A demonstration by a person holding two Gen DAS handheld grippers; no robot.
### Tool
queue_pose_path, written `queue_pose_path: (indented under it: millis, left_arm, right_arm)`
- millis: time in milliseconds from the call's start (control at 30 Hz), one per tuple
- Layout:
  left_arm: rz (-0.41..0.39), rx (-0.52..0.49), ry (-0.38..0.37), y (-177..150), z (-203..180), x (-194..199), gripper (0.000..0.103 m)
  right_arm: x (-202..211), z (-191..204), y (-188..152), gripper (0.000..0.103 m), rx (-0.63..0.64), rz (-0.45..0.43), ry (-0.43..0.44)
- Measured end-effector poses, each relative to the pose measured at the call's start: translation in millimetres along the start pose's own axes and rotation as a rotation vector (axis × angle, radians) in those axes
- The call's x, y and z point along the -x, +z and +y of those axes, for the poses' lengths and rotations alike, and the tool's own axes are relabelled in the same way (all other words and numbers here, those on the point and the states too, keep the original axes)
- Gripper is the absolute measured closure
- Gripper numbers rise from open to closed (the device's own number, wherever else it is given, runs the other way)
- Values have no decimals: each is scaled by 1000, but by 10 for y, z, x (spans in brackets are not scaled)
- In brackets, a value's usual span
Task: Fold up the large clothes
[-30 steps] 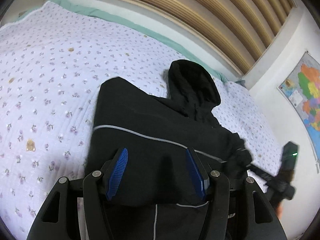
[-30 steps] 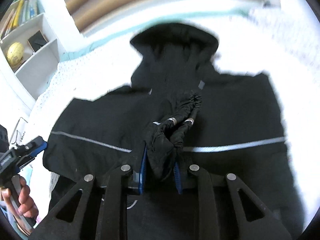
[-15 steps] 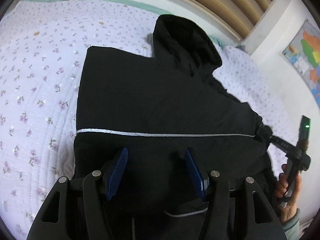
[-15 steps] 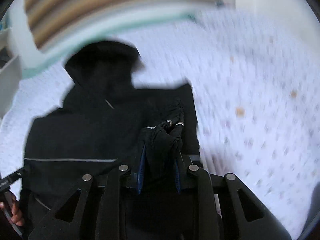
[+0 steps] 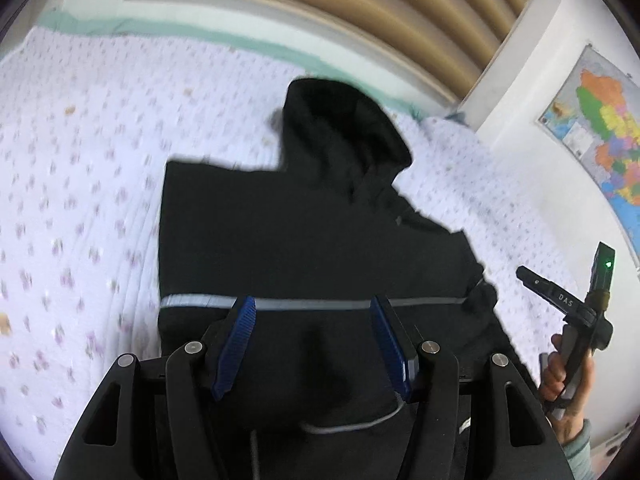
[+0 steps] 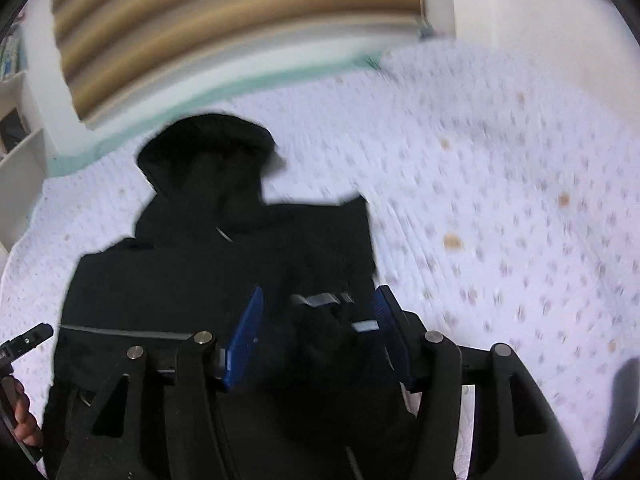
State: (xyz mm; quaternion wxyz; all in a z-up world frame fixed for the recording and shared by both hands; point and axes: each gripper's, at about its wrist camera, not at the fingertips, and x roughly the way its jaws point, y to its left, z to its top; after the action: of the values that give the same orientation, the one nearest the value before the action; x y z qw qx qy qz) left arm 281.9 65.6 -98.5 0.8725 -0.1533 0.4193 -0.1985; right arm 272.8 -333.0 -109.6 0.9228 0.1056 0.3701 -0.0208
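Note:
A black hooded jacket point(image 5: 304, 240) with a thin grey stripe lies flat on the bed, hood toward the headboard. My left gripper point(image 5: 312, 312) is open and empty above the jacket's lower part. My right gripper point(image 6: 318, 304) is open over the jacket's right edge in the right wrist view point(image 6: 224, 264). The bunched black sleeve cuff point(image 6: 328, 320) with its grey tabs lies loose between the right fingers. The right gripper also shows in the left wrist view point(image 5: 568, 304), held by a hand, just right of the cuff point(image 5: 482, 296).
The bed has a white quilt with small flowers point(image 5: 80, 200) point(image 6: 500, 220) and a green sheet edge at the far side. A wooden slatted headboard point(image 5: 320, 12) is behind it. A map point(image 5: 608, 136) hangs on the right wall. White shelves point(image 6: 16, 152) stand at the left.
My right gripper carried the sleeve cuff from the jacket's middle to its right edge, then opened and let it go. The left gripper stayed open and shifted a little over the jacket.

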Motion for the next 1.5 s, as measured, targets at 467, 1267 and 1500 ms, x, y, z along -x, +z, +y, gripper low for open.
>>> queue_pose_path:
  millis: [467,1267,1500]
  left_arm:
    - [141,-25,155,-88,72,-952,43]
    - [190,34,187,-466,264,-485,42]
    - [76,-43,154,-595,195,-376,36]
  right_arm:
    - [-1373,995,-300,47,235,281,2]
    - [-628,51,-708,58,239,265,8]
    - [-593,-8,-877,56,234,161,39]
